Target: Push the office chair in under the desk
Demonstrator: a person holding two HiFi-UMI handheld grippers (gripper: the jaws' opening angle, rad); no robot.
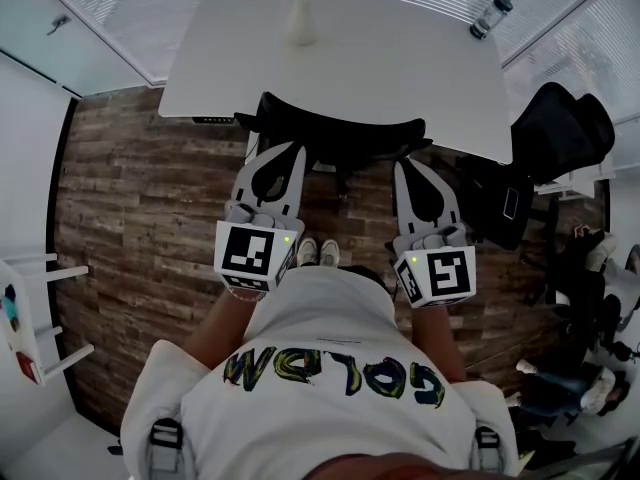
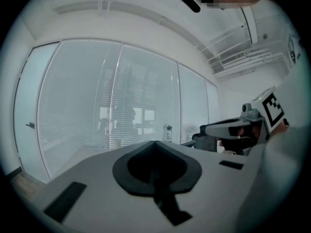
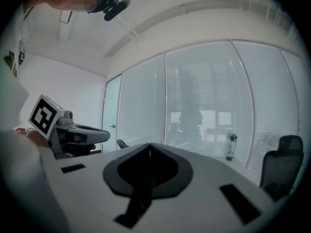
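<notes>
Chair (image 1: pixel 340 133) — black, curved backrest — sitting tucked under smooth white desk (image 1: pixel 400 58); left gripper (image 1: pixel 297 148), right gripper (image 1: pixel 402 165) both pinching together, empty.

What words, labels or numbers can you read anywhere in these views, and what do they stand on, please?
"GOLD": large multicoloured letters on the person's white shirt, creased and seen from above, so only this part reads and the rest is unclear.
Fine print above those letters: too small to read.
Cubes on the left gripper and right gripper: square patterns only, no words.
Bottle on the desk: label too small to read.
</notes>
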